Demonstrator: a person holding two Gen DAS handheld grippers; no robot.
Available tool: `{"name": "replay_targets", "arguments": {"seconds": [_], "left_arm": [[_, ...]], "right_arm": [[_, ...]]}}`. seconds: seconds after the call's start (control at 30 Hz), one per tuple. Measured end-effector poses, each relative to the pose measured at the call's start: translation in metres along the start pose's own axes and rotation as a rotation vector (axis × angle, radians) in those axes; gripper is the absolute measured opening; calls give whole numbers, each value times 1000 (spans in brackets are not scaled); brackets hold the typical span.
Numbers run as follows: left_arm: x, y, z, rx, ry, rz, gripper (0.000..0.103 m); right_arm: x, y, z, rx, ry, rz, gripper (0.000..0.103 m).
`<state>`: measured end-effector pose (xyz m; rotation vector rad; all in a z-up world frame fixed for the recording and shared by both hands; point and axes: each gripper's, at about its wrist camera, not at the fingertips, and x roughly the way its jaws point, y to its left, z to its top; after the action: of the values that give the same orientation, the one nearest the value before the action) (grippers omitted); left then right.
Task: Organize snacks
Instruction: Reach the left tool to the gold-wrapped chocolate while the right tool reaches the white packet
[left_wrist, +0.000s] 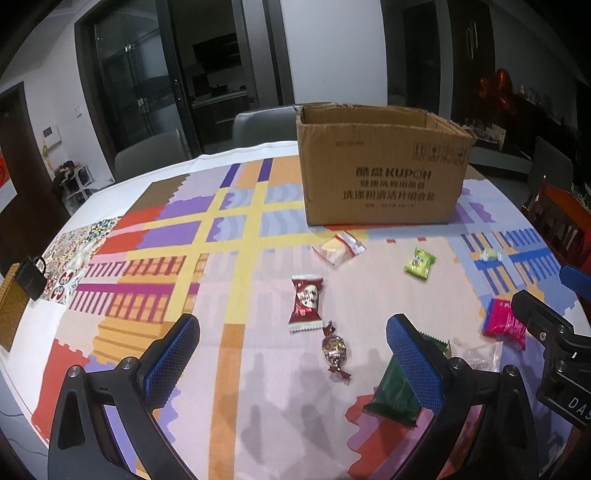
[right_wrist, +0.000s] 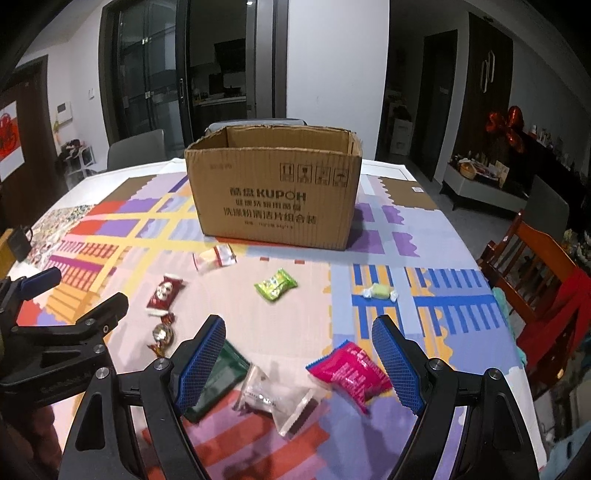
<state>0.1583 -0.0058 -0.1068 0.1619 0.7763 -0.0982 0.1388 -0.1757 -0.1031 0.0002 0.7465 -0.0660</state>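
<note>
An open cardboard box (left_wrist: 380, 177) (right_wrist: 275, 192) stands at the back of the table. Loose snacks lie in front of it: a red packet (left_wrist: 306, 302) (right_wrist: 164, 291), a foil-wrapped candy (left_wrist: 335, 350) (right_wrist: 162, 334), a clear-and-yellow packet (left_wrist: 338, 248) (right_wrist: 215, 258), a green packet (left_wrist: 419, 263) (right_wrist: 276, 285), a pale green candy (left_wrist: 489, 254) (right_wrist: 379, 291), a dark green packet (left_wrist: 393, 395) (right_wrist: 216, 380), a clear packet (right_wrist: 275, 397) and a pink packet (left_wrist: 504, 324) (right_wrist: 351, 373). My left gripper (left_wrist: 291, 354) is open above the foil candy. My right gripper (right_wrist: 297, 363) is open above the clear and pink packets.
The table (right_wrist: 424, 173) carries a colourful patterned cloth (left_wrist: 159, 236). A black pouch (left_wrist: 31, 277) and a woven mat (left_wrist: 11, 310) lie at the left edge. A wooden chair with red cloth (right_wrist: 546, 280) stands at the right. Grey chairs (left_wrist: 147, 155) stand behind the table.
</note>
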Motion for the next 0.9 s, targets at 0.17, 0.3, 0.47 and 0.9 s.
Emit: {"name": "replay_targets", "arguments": {"seconds": [0.17,0.3,0.47,0.9], "left_arm": [[8,-2,-9,-3,5,-10,103],[14,-4,-16,-10,8,-10,103],[22,-4,-22,-18,17,-6,102],[37,-9,-31,3,39,-7,99]], "right_arm": [[5,2,-14,-4,3,-27,82],[7,4,-22,-1,6,-29,82],[10,8,-31,-16,-3,-33,82],[29,12,-42,-19,64,-3,82]]}}
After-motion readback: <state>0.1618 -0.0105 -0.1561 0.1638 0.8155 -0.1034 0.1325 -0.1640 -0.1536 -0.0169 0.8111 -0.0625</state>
